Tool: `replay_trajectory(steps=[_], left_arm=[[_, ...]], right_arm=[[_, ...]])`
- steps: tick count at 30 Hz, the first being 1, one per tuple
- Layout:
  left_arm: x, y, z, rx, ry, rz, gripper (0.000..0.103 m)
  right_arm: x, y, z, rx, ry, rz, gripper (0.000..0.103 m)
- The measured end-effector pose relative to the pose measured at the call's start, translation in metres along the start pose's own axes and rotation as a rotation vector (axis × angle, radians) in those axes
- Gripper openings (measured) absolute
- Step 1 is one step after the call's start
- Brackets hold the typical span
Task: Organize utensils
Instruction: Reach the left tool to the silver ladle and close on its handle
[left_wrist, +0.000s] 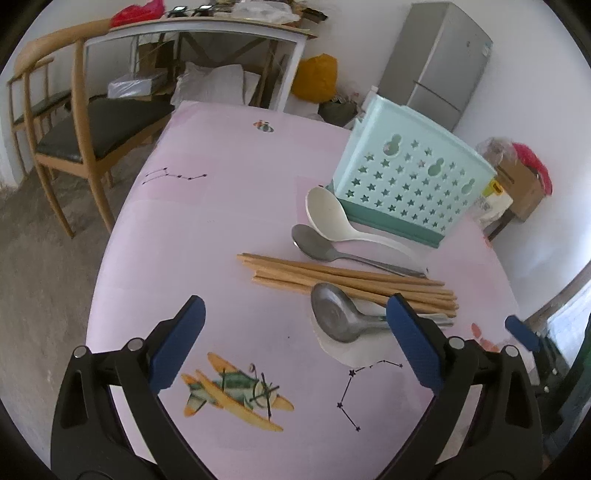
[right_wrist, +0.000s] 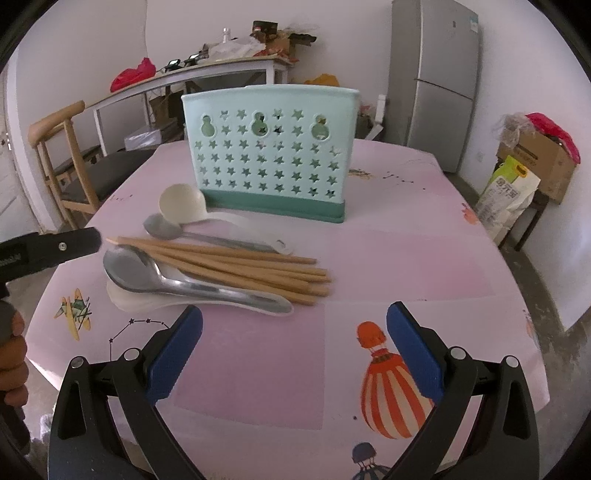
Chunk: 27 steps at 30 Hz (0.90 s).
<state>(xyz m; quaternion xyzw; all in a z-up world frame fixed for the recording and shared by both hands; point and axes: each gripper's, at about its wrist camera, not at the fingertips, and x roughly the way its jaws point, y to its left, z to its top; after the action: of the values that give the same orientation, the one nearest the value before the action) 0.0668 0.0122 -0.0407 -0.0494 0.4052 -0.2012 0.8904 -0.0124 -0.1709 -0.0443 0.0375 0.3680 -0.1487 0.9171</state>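
A mint-green utensil holder (right_wrist: 271, 158) with star holes stands upright on the pink table (right_wrist: 406, 258); it also shows in the left wrist view (left_wrist: 410, 184). In front of it lie a white rice scoop (right_wrist: 183, 205), a small metal spoon (right_wrist: 162, 227), several wooden chopsticks (right_wrist: 236, 264) and a large metal spoon (right_wrist: 147, 275) resting on a white scoop (right_wrist: 129, 301). My right gripper (right_wrist: 295, 321) is open and empty, just in front of the utensils. My left gripper (left_wrist: 295, 317) is open and empty, to the left of the large metal spoon (left_wrist: 340, 317) and chopsticks (left_wrist: 351, 278).
Wooden chairs (left_wrist: 74, 122) stand at the table's far left. A cluttered side table (right_wrist: 192, 74), a grey fridge (right_wrist: 439, 74), a cardboard box (right_wrist: 539, 158) and a rice bag (right_wrist: 506, 199) line the walls. The left gripper's body (right_wrist: 55, 247) shows at the right view's left edge.
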Motion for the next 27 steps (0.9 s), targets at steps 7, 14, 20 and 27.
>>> replay_trajectory(steps=[7,14,20,27], left_arm=[[0.027,-0.012,0.002,0.046,0.085,-0.013,0.040],[0.037,-0.018,0.004,0.059,0.094,-0.027,0.011],[0.023,-0.010,0.010,-0.001,0.063,-0.081,0.006],[-0.006,0.002,0.021,-0.102,-0.010,-0.139,0.001]], right_arm=[[0.005,0.002,-0.002,0.000,0.008,0.054,0.097],[0.001,0.003,-0.003,0.007,0.007,0.081,0.097],[-0.007,0.004,-0.003,0.000,-0.016,0.097,0.097],[-0.025,0.020,-0.005,-0.076,-0.074,0.173,0.097]])
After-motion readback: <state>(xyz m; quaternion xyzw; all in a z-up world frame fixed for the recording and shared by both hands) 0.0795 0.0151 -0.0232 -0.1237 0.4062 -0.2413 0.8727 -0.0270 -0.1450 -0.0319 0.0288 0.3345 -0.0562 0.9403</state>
